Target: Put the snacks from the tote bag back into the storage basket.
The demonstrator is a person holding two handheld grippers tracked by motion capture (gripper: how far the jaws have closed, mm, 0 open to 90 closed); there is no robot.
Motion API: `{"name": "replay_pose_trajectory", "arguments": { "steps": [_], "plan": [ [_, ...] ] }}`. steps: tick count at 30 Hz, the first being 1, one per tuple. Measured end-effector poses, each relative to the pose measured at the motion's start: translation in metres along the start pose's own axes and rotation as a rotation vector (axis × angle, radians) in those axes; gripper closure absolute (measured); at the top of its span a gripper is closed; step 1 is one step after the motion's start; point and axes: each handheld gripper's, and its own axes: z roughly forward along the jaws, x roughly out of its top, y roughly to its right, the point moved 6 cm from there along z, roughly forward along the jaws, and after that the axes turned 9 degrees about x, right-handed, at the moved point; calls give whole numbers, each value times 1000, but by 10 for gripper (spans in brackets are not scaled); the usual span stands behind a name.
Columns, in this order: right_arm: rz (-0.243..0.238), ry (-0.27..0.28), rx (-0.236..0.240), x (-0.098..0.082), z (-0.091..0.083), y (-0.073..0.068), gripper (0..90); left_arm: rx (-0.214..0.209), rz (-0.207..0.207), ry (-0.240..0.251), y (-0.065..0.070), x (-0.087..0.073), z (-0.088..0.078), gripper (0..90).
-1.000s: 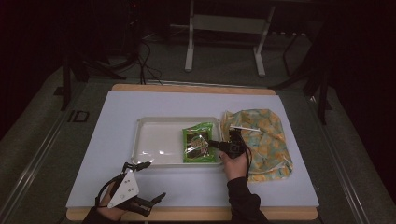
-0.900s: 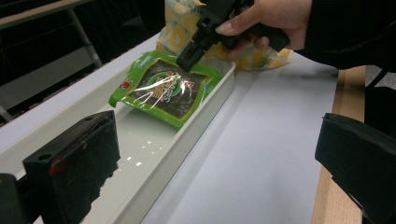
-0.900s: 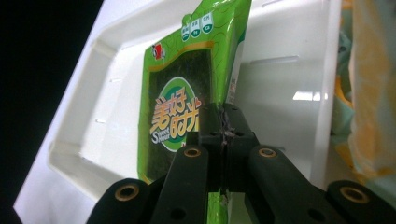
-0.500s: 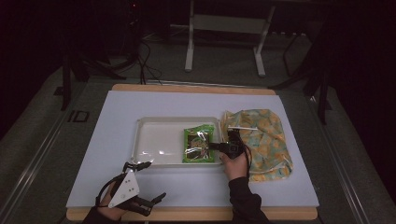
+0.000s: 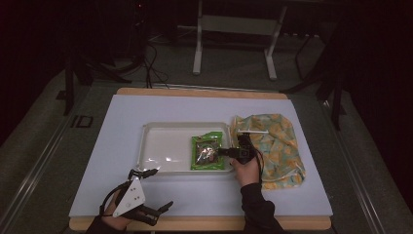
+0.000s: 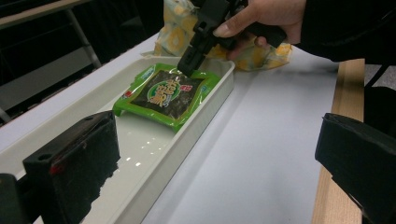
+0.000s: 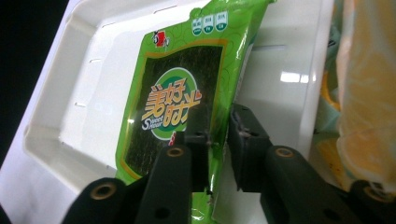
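Observation:
A green seaweed snack packet point(image 5: 208, 152) lies flat at the right end of a white tray point(image 5: 160, 146). My right gripper point(image 5: 221, 152) reaches in over the tray's right rim, and its jaws have just been opening. In the right gripper view the packet's point(image 7: 182, 102) near edge runs between the parted pads point(image 7: 245, 140) of the right gripper point(image 7: 218, 135), with a gap showing. The left gripper view shows that gripper's tip point(image 6: 189, 65) low over the packet point(image 6: 166, 93). My left gripper point(image 5: 159, 189) rests near the table's front left edge, jaws wide apart and holding nothing.
A yellow patterned cloth bag point(image 5: 272, 146) lies just right of the tray, with a thin white stick point(image 5: 255, 131) on its upper part. A pale mat point(image 5: 195, 107) covers the wooden table. Dark floor, cables and a metal stand lie beyond the far edge.

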Motion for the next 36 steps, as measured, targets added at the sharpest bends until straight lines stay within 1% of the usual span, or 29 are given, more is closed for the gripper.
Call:
{"name": "replay_pose_trajectory", "arguments": {
  "steps": [3, 4, 5, 6, 9, 10, 11, 18, 22, 25, 26, 27, 28, 31, 34, 36],
  "plan": [
    [0, 3, 3, 1, -1, 0, 746, -2, 1, -1, 0, 0, 0, 4],
    [-7, 11, -6, 2, -2, -1, 726, -2, 0, 0, 0, 0, 0, 3],
    [-7, 11, -2, 3, -2, -1, 716, -2, -1, 0, 0, 0, 0, 3],
    [-18, 6, -9, 4, -3, -2, 713, -3, 0, 0, 0, 0, 0, 4],
    [-24, 7, -5, 5, -4, -5, 699, -3, 0, -1, 0, 0, 1, 3],
    [-32, 0, -7, 6, -5, -7, 695, -3, 0, -1, 0, 0, 1, 3],
    [-52, -4, -9, 8, -6, -10, 687, -3, 1, -1, 0, 0, 1, 3],
    [-109, -3, -1, 18, -14, -25, 645, -3, 0, 0, 0, 0, 1, 3],
    [-160, -17, 5, 23, -18, -34, 583, -4, 1, -2, 0, 0, 1, 3],
    [-192, -21, 3, 28, -22, -38, 534, -2, 1, -2, 0, 0, 1, 3],
    [-201, -19, -1, 29, -23, -39, 518, -2, 0, -2, 0, 0, 1, 4],
    [-212, -12, -7, 31, -25, -40, 524, -2, 0, -2, 0, 0, 0, 3],
    [-224, -8, -2, 32, -27, -42, 524, -3, 1, -3, 0, 0, 1, 4],
    [-265, -10, -8, 36, -33, -45, 476, -11, -4, 1, 1, 0, 1, 4],
    [-286, 11, 0, 41, -39, -48, 416, -11, 0, -4, 1, 0, 1, 4],
    [-324, 21, -9, 44, -43, -48, 393, -10, 0, -6, 1, 0, 1, 3]
  ]
}}
